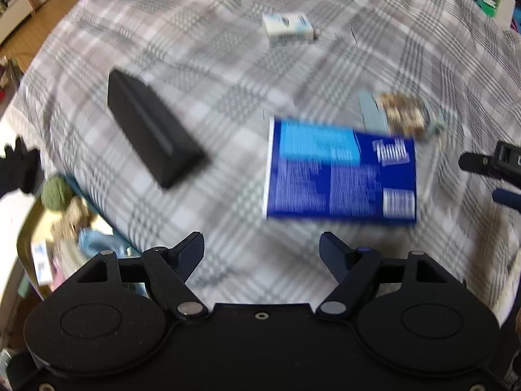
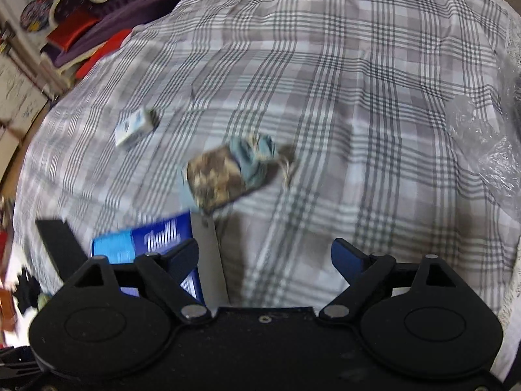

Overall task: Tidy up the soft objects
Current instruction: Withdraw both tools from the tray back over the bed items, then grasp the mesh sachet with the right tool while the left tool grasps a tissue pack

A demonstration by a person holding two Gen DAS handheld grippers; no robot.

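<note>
On the grey plaid bedspread (image 1: 211,75) lie a blue flat box (image 1: 340,171), a long black case (image 1: 151,130), a small white and blue pack (image 1: 288,27) and a brown-patterned cloth bundle with light blue fabric (image 1: 403,117). My left gripper (image 1: 262,254) hangs open above the bedspread, nearer than the blue box, with nothing between its fingers. In the right wrist view my right gripper (image 2: 265,259) is open and empty above the bedspread (image 2: 358,114); the cloth bundle (image 2: 224,176) lies ahead of it, the blue box (image 2: 153,244) at its lower left, the white pack (image 2: 135,127) farther left.
At the bed's left edge a container (image 1: 24,231) holds a green knitted ball (image 1: 55,192), blue cloth and other soft items. Crinkled clear plastic (image 2: 488,150) lies at the bed's right side. A purple sofa with red cushions (image 2: 97,29) stands beyond the bed.
</note>
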